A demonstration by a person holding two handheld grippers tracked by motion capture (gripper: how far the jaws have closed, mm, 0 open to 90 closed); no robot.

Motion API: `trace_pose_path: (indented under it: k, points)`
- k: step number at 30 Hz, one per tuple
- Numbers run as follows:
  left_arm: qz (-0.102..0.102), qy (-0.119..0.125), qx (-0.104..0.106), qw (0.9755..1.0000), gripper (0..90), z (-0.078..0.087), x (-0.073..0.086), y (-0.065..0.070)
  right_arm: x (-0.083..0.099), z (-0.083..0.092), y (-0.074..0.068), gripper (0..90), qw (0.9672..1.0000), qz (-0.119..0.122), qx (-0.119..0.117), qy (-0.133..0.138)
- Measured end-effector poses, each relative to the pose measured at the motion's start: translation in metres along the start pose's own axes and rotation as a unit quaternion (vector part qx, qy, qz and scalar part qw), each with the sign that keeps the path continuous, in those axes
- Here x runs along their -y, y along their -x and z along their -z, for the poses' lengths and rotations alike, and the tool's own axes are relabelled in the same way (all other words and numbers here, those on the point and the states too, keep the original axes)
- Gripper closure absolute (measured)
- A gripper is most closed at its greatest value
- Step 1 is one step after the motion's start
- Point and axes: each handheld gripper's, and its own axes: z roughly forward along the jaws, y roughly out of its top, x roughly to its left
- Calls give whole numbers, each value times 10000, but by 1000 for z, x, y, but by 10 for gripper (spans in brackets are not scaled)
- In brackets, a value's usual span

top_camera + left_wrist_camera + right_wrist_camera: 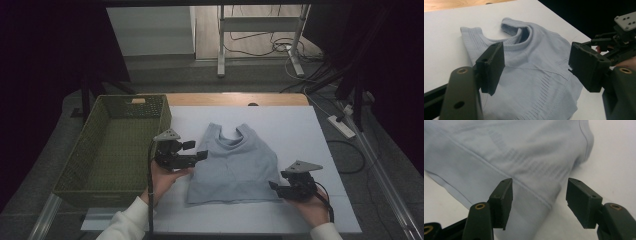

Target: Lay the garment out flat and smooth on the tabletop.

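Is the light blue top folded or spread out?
Spread out: the light blue top lies flat on the white table, both straps and hem showing.

Item under inspection: one pale blue-grey sleeveless top (pixel 234 165), knitted, with ribbed bands and rows of small perforated patterning across the body. It lies flat and spread open on the white table (pixel 300 130), neckline toward the far edge, hem toward the person. Two shoulder straps stand at the top, with a scooped neck opening between them; the neck edge is slightly raised and folded. A stitched waistband runs along the hem. The fabric shows light creasing across the middle. The hem's corner on the person's right curls up slightly from the surface.
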Motion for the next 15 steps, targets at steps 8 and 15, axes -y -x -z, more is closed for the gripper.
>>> trace_pose_path:
  k: [8,15]
  points:
    - [6,-22,-11,10000,295,-1,0,1,7,-10,-2,385,9995,16,-23,-315]
    - [20,-57,-19,10000,295,-2,1,1,9,-13,3,412,9989,-93,-62,-448]
